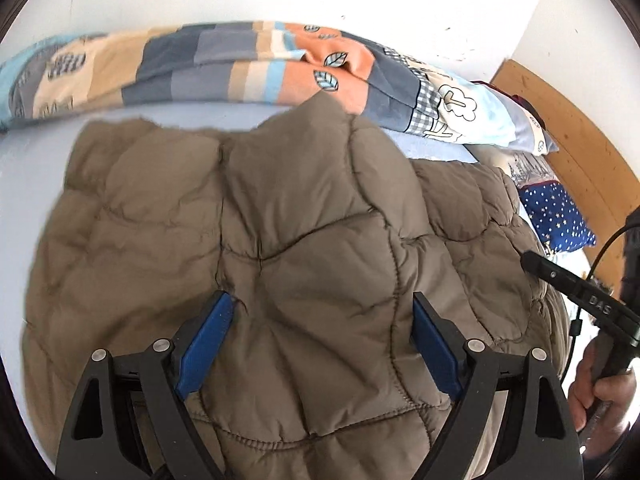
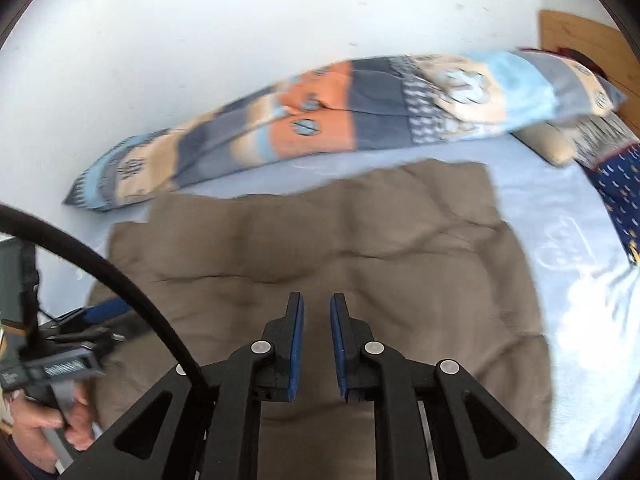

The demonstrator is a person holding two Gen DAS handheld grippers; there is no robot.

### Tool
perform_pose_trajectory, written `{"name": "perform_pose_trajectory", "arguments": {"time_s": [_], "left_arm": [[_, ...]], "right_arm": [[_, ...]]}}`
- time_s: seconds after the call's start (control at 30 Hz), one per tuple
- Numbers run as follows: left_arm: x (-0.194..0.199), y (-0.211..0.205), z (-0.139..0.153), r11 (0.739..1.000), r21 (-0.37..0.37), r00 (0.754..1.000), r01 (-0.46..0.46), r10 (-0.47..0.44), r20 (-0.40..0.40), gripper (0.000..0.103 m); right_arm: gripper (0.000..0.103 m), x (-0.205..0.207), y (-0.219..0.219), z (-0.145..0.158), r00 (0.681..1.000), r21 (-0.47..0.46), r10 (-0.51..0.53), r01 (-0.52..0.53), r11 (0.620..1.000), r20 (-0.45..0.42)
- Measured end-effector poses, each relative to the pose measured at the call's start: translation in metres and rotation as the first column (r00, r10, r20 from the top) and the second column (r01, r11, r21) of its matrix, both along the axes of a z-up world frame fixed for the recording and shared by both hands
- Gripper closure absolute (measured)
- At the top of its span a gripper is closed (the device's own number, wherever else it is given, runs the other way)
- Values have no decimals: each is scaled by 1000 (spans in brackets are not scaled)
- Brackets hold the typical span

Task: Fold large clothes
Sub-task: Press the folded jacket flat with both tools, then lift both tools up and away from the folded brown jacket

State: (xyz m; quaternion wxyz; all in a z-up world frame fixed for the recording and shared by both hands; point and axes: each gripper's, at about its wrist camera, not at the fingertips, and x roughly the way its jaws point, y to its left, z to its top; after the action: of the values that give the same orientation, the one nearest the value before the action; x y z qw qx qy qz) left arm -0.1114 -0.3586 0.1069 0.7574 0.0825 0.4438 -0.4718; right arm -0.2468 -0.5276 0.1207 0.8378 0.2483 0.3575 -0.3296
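A brown quilted garment (image 1: 300, 200) lies spread on a light-blue bed sheet (image 1: 32, 168). A folded upper layer runs toward the camera. My left gripper (image 1: 322, 298) stands wide open low over it. The padded cloth bulges between its blue fingers and carries on past both sides. In the right wrist view the same garment (image 2: 340, 240) looks flat and roughly rectangular. My right gripper (image 2: 318, 298) hovers above its near part. Its pads are shut to a thin slit with nothing in it. Each view shows the other gripper at its edge, held by a hand (image 1: 596, 384).
A patchwork duvet (image 1: 240, 68) lies along the white wall behind the garment. A star-print blue cushion (image 1: 560, 216) and a wooden headboard (image 1: 580, 140) are at the right. A black cable (image 2: 120, 280) arcs across the left of the right wrist view.
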Motion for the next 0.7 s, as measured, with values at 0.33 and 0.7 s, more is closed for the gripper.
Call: {"name": "perform_pose_trajectory", "arguments": {"time_s": [0.33,0.7], "left_arm": [[-9,-14,-16,998,64,997,3,-8,82,10],[-16,18,26,1000,29,995,-10,7,99,11]], "right_arm": [[92,-21,-28,-46,995,126,-91,95,987,-38],[91,-20,-6,-10,998,82,-63,64,995,-21]]}}
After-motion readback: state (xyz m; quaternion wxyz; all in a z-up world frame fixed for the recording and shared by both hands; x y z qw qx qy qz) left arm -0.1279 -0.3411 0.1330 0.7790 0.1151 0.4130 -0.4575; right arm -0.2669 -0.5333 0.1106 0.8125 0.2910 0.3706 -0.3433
